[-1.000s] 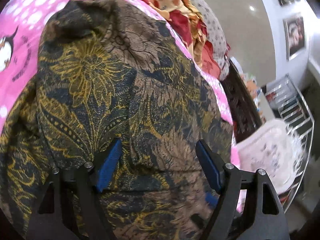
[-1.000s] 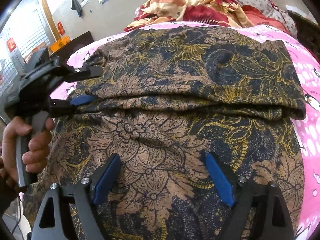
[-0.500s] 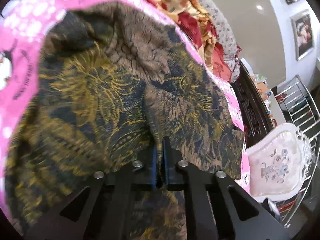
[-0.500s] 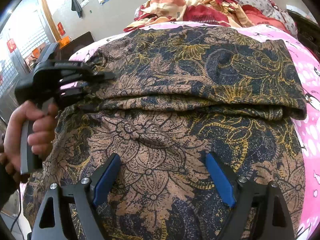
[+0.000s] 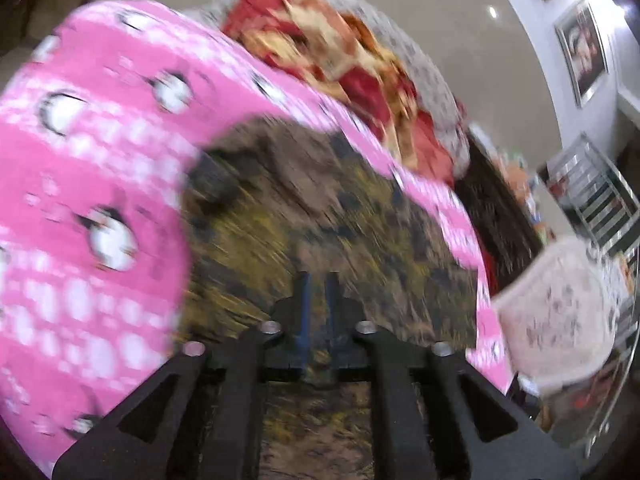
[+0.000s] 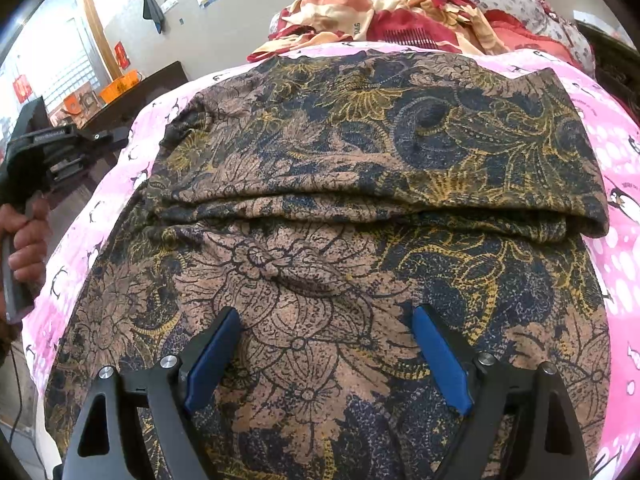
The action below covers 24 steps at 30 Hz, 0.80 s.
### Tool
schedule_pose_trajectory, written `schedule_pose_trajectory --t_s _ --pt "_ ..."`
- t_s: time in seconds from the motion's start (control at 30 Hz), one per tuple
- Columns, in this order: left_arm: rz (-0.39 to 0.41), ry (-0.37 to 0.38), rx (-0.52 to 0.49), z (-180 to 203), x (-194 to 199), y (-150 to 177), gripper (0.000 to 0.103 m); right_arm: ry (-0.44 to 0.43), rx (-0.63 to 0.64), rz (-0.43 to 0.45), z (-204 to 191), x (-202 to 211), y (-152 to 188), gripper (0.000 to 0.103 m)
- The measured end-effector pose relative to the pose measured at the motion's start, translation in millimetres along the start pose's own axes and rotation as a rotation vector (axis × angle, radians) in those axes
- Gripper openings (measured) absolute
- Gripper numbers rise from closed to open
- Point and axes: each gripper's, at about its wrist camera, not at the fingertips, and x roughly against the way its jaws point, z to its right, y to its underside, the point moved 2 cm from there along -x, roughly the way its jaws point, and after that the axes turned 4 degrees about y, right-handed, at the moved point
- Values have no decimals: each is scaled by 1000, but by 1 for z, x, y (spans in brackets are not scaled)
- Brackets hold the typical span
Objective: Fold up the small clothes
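The right wrist view is sharp and shows the whole brown, navy and gold floral-print cloth garment point(image 6: 340, 208) spread over the pink penguin-print bed sheet point(image 6: 616, 136), its far half folded toward the camera so a thick doubled edge runs from 9 to 3 o'clock across the middle. The right gripper point(image 6: 326, 354) hovers over the near half with its blue pads point(image 6: 440, 356) wide apart and nothing between them. At 9 o'clock the left gripper point(image 6: 116, 136), held in a person's hand point(image 6: 26, 240), sits off the garment's left edge over the sheet. The left wrist view is heavily motion-blurred; it alone shows a white wall with framed pictures point(image 5: 582, 52), a metal rack point(image 5: 596, 204) at 3 o'clock and a crumpled red and cream blanket point(image 5: 360, 64) at 12 o'clock. There the left gripper point(image 5: 318, 296) has just been opening, its fingers point(image 5: 304, 304) a narrow slit apart; whether cloth lies between them cannot be told.
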Motion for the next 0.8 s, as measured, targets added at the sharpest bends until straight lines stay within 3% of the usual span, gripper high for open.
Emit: schedule_pose_trajectory --t_s 0.03,0.07,0.23,0.3,0.4,0.43,0.53,0.63,0.7,0.73,0.77,0.8 --pt "-30 21 -4 6 -14 5 59 0 -1 0 0 0 0 87" --pt "-48 16 -9 9 -24 9 72 -1 -2 0 0 0 0 87" --pt "-91 -62 39 1 -63 23 71 -1 -1 0 -1 0 0 87" --pt "-102 -3 31 5 -66 24 71 -4 -3 1 -1 0 0 87" --pt "-162 150 20 21 -75 26 69 -10 -8 4 0 0 0 88" --pt "-160 168 13 24 -75 26 69 -14 -10 4 0 0 0 88" --pt "-92 128 37 14 -70 19 69 -20 -13 5 1 0 0 88" --pt "-54 144 149 -7 -72 16 58 -17 -11 5 1 0 0 88" --pt "-52 126 141 -7 -74 16 39 -17 -11 6 1 0 0 88" --pt "-61 120 145 -8 -76 15 19 -17 -11 5 1 0 0 88" --pt "-78 99 156 -9 -80 16 7 -17 -10 5 1 0 0 88" --pt "-82 83 170 -11 -83 17 7 -17 -10 5 1 0 0 88"
